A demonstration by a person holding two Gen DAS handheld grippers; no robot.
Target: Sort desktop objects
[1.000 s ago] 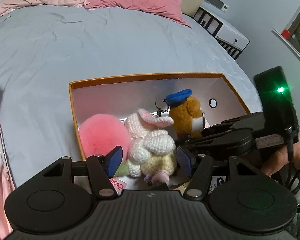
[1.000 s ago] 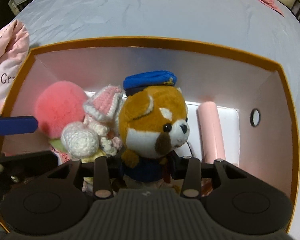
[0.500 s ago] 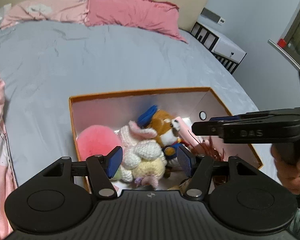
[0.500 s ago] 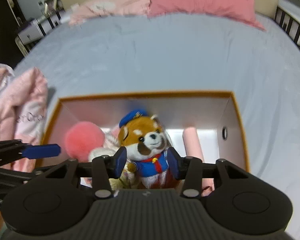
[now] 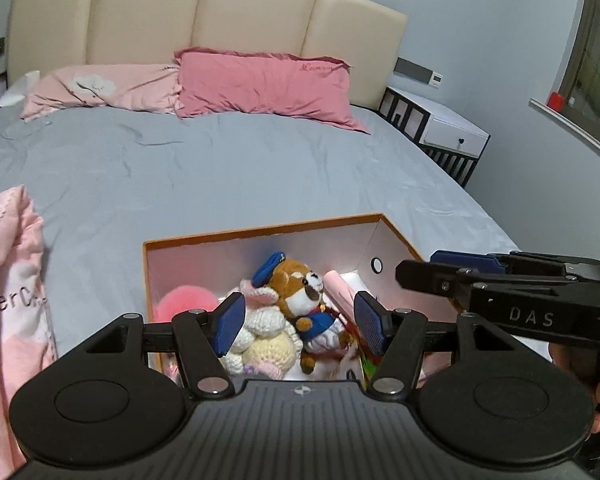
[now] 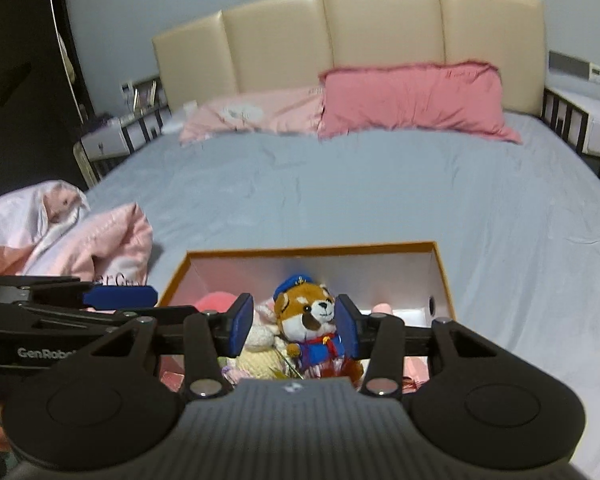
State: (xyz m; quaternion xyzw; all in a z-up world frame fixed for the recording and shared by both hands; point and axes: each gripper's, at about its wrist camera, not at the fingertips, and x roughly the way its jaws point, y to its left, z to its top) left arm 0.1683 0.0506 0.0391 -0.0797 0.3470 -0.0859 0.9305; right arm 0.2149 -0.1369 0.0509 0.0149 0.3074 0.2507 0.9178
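We see a cardboard box (image 5: 260,232) with matt orange rim and shiny silver inside. At its 9 o'clock a fluffy pink pompom (image 5: 180,304); beside it a crocheted yarn rabbit (image 5: 266,334). The bed sheet (image 5: 220,176) is smooth grey cloth, the headboard (image 5: 204,12) glossy leather-like.

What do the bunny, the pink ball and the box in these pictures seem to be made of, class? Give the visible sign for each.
Bunny: crocheted yarn, probably; looped stitches show, matte.
Pink ball: fluffy fake fur or plush, it seems; soft fuzzy outline, no sheen.
Box: likely card; thin stiff walls, orange rim, and a silvery inner face that catches the light.
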